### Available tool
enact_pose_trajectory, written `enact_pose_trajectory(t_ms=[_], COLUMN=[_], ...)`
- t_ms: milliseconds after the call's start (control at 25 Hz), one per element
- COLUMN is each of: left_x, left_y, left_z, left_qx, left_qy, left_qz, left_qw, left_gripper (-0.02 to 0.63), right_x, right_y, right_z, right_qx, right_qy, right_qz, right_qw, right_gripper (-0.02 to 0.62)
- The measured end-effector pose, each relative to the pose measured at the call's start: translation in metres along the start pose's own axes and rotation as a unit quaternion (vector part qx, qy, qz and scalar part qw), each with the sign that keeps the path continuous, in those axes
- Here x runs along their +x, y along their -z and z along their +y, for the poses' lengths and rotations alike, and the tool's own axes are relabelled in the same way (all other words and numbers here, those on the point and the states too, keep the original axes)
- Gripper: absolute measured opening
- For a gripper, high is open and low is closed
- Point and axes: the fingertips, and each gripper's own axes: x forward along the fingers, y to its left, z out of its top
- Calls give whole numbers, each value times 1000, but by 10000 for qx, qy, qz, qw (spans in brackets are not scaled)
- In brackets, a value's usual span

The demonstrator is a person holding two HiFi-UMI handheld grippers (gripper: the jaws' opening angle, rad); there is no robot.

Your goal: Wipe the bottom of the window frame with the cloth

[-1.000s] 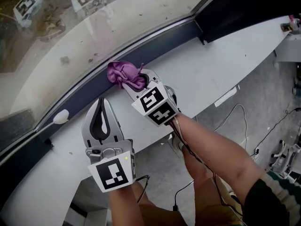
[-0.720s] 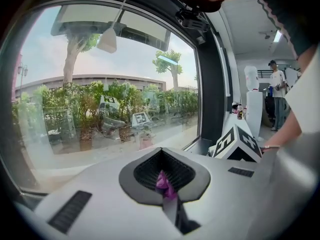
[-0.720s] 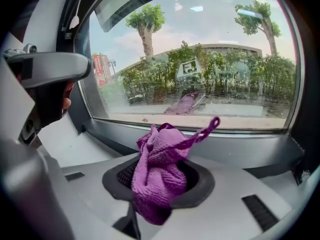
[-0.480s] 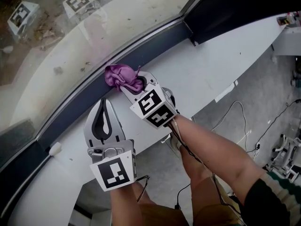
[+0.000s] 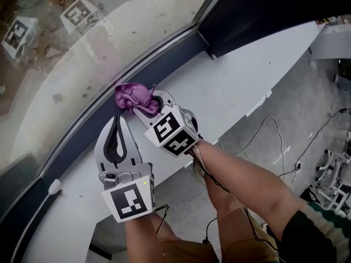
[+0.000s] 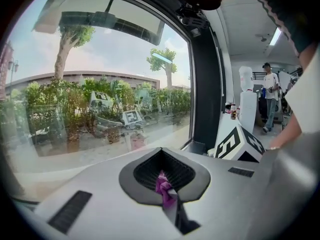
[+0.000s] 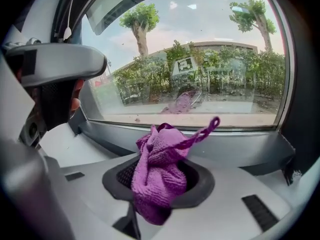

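A crumpled purple cloth (image 5: 133, 97) is pressed against the dark bottom strip of the window frame (image 5: 82, 130), with my right gripper (image 5: 143, 107) shut on it. In the right gripper view the cloth (image 7: 160, 174) bulges out of the shut jaws just before the grey frame strip (image 7: 225, 146), a loop of it sticking up. My left gripper (image 5: 116, 120) hovers over the white sill (image 5: 230, 86), left of the cloth, its jaws shut. A small purple bit (image 6: 163, 186) shows at the seam of the left jaws; what it is I cannot tell.
A small white lump (image 5: 54, 186) sits on the frame far to the left. A dark upright post (image 5: 247, 10) meets the frame at the right corner. Cables (image 5: 274, 130) lie on the floor below the sill. A person (image 6: 271, 91) stands far back in the room.
Both grippers have slid to the right along the frame, away from the white lump, the right one carrying the cloth along the dark strip. Both stay shut.
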Motion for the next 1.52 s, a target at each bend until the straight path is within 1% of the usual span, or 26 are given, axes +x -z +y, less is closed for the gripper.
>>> enact_pose_trajectory(t_ms=[160, 320, 480, 640, 720, 800, 880, 1040, 1120, 1240, 1520], left_x=[16, 37, 42, 47, 63, 84, 96, 97, 98, 101, 101], left_y=[-5, -8, -11, -14, -18, -27, -34, -33, -35, -38, -29], left_z=[-9, -33, -34, -38, -59, -90, -108, -106, -104, -104, -107], left_qx=[18, 66, 44, -47, -32, -19, -8, 29, 27, 12, -13], left_qy=[58, 137, 200, 277, 312, 385, 420, 412, 428, 467, 601], left_qz=[-12, 63, 37, -11, 49, 102, 109, 85, -15, -134, -159], left_qw=[10000, 9999, 9998, 9996, 9995, 9992, 9991, 9991, 9991, 9988, 9981], left_gripper=[3, 3, 3, 3, 3, 3, 3, 3, 3, 3, 3], right_x=[-6, -18, -23, -28, -41, -59, -70, -72, -71, -76, -83], right_y=[-1, 8, 6, 5, 9, 14, 16, 17, 17, 18, 20], right_z=[-19, -49, -62, -75, -104, -141, -161, -164, -166, -176, -194], right_qx=[115, 223, 350, 319, 347, 414, 429, 470, 532, 621, 836], right_qy=[67, 144, 272, 422, 506, 572, 606, 665, 717, 930, 1747], right_qz=[-12, 4, -36, -29, -40, -49, -58, -68, -85, -105, -214], right_qw=[9999, 9996, 9990, 9986, 9981, 9975, 9972, 9967, 9960, 9937, 9808], right_gripper=[146, 146, 146, 146, 146, 146, 146, 146, 146, 146, 146])
